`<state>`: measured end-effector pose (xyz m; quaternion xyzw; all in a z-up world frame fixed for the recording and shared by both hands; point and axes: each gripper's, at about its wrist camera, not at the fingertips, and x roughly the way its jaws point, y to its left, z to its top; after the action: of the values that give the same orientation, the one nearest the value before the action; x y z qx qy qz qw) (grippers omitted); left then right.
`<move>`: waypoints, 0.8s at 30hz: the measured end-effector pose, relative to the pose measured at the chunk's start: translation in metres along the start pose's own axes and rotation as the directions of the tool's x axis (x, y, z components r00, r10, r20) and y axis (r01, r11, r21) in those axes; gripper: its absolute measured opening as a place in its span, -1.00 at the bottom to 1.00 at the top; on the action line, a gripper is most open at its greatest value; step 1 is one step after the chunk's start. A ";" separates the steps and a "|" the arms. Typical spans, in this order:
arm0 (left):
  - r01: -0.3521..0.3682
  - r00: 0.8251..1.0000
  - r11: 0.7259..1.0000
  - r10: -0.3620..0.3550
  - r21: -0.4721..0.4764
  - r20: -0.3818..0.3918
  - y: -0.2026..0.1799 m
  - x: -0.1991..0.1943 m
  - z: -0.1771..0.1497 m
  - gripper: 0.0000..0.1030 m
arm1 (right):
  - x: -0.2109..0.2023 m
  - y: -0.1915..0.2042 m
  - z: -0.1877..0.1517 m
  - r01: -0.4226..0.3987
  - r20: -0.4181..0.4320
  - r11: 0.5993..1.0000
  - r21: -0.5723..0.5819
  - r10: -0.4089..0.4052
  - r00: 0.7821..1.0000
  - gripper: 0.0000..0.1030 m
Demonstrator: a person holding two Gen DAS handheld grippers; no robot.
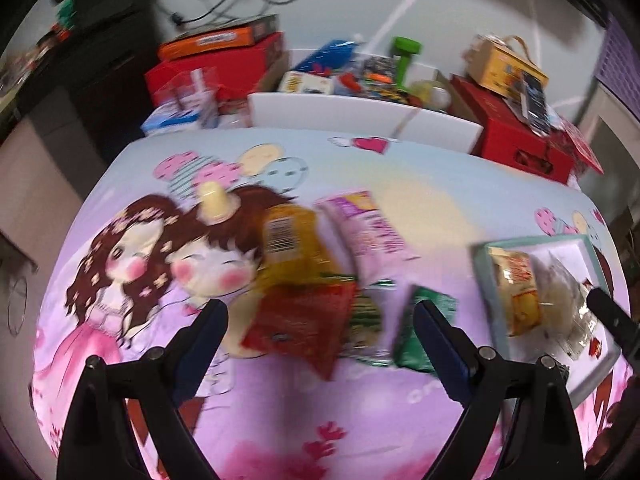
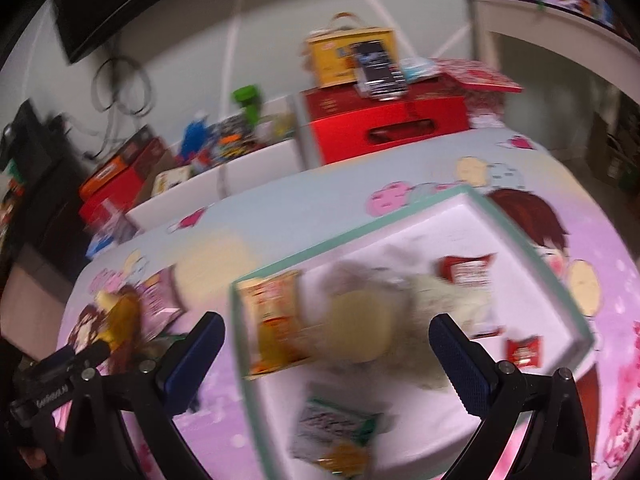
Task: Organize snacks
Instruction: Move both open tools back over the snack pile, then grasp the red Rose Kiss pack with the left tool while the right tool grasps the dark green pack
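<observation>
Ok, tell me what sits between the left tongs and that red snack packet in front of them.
Nothing visible does. The left tongs stand open over the cloth, and the red snack packet lies right between the fingers, on top of the pile with no other packet covering it. The tray sits clear off to the right.

Left gripper [image 1: 320, 320] jaws spread wide, nothing between them, pitched steeply down. Right gripper [image 2: 326, 338] same: jaws apart, empty, angled down.

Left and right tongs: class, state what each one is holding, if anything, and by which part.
Nothing is held. The left tongs stand open above the red packet; the right tongs stand open over the tray.
</observation>
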<state>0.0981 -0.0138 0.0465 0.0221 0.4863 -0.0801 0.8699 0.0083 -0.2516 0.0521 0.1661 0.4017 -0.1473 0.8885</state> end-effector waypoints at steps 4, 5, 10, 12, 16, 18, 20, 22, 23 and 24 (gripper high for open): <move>-0.025 1.000 0.997 0.024 -0.077 -0.015 0.033 0.002 -0.005 0.82 | 0.006 0.035 -0.009 -0.038 -0.021 0.997 -0.070 0.036 0.999 1.00; -0.030 0.999 0.995 0.028 -0.092 -0.018 0.039 0.002 -0.006 0.82 | 0.007 0.043 -0.012 -0.048 -0.026 0.995 -0.086 0.046 0.999 1.00; -0.031 0.999 0.986 0.027 -0.161 -0.025 0.066 0.002 -0.010 0.82 | 0.011 0.078 -0.023 -0.091 -0.050 0.985 -0.148 0.084 0.995 1.00; -0.027 0.999 0.984 0.023 -0.175 -0.029 0.070 0.004 -0.012 0.82 | 0.013 0.092 -0.028 -0.099 -0.057 0.980 -0.171 0.091 0.994 1.00; -0.010 0.999 0.982 0.002 -0.188 -0.040 0.073 0.011 -0.011 0.82 | 0.021 0.108 -0.035 -0.115 -0.079 0.972 -0.206 0.101 0.992 1.00; 0.001 0.999 0.984 -0.011 -0.181 -0.053 0.071 0.016 -0.012 0.82 | 0.026 0.113 -0.039 -0.113 -0.092 0.968 -0.223 0.094 0.991 1.00; 0.016 0.998 0.985 -0.028 -0.172 -0.063 0.067 0.021 -0.011 0.82 | 0.032 0.115 -0.042 -0.110 -0.108 0.967 -0.228 0.087 0.990 1.00; 0.042 0.996 0.986 -0.053 -0.164 -0.068 0.063 0.027 -0.011 0.82 | 0.038 0.117 -0.043 -0.112 -0.121 0.966 -0.235 0.086 0.989 1.00; 0.053 0.995 0.986 -0.065 -0.159 -0.073 0.060 0.030 -0.010 0.82 | 0.042 0.118 -0.045 -0.115 -0.127 0.964 -0.241 0.086 0.988 1.00; 0.063 0.994 0.986 -0.076 -0.154 -0.078 0.057 0.033 -0.009 0.82 | 0.045 0.119 -0.046 -0.116 -0.133 0.962 -0.247 0.085 0.987 1.00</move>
<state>0.1164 0.0396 0.0112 -0.0575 0.5275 -0.0723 0.8445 0.0530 -0.1311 0.0106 0.0797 0.4615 -0.0390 0.8827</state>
